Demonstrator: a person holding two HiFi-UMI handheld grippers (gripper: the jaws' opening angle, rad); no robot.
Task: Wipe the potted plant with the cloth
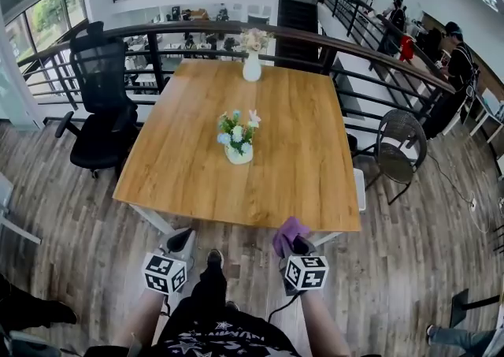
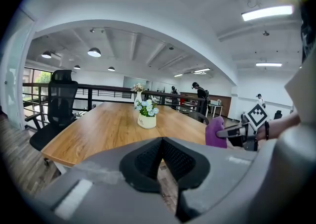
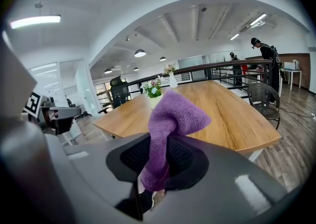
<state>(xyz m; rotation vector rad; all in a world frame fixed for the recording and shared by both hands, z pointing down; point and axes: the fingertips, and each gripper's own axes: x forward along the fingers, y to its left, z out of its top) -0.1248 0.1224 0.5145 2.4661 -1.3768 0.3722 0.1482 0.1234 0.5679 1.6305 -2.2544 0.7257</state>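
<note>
The potted plant, small blue and white flowers in a white pot, stands near the middle of the wooden table; it also shows as the potted plant and the potted plant from the gripper views. My right gripper is shut on the purple cloth, which sticks up from between its jaws, just short of the table's near edge. The cloth is seen from above too. My left gripper hangs shut and empty, left of the right one, also before the near edge.
A white vase of flowers stands at the table's far edge by a railing. A black office chair is at the left, a wicker chair at the right. People stand in the far right background.
</note>
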